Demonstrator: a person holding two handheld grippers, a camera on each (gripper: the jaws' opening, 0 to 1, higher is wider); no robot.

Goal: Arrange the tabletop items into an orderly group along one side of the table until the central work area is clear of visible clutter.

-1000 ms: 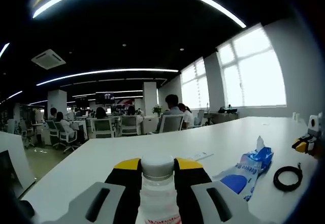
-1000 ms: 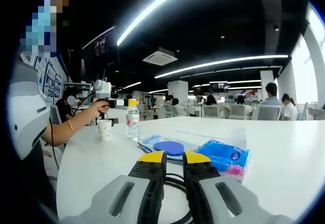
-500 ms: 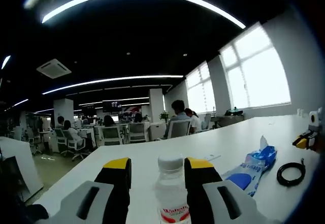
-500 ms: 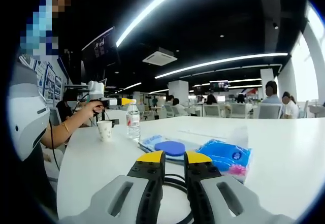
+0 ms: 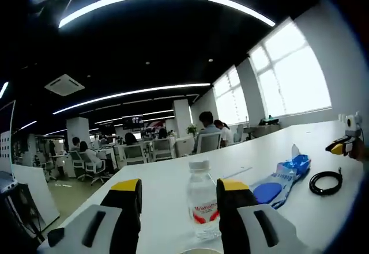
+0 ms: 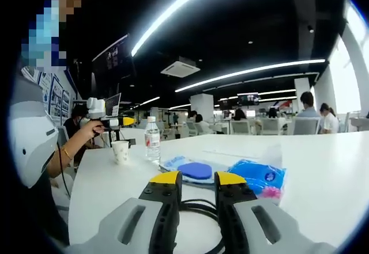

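Left gripper view: the left gripper (image 5: 179,190), yellow-tipped jaws apart, sits at six o'clock with a clear plastic water bottle with a white cap and red label (image 5: 203,199) standing free between them on the white table (image 5: 271,153). At three o'clock lie a blue plastic packet (image 5: 286,173) and a black coiled cable (image 5: 326,181).

Right gripper view: the right gripper (image 6: 196,183) at six o'clock, jaws slightly apart over the cable (image 6: 199,208). At nine o'clock a white paper cup (image 6: 120,151) stands just beside the bottle (image 6: 152,140)
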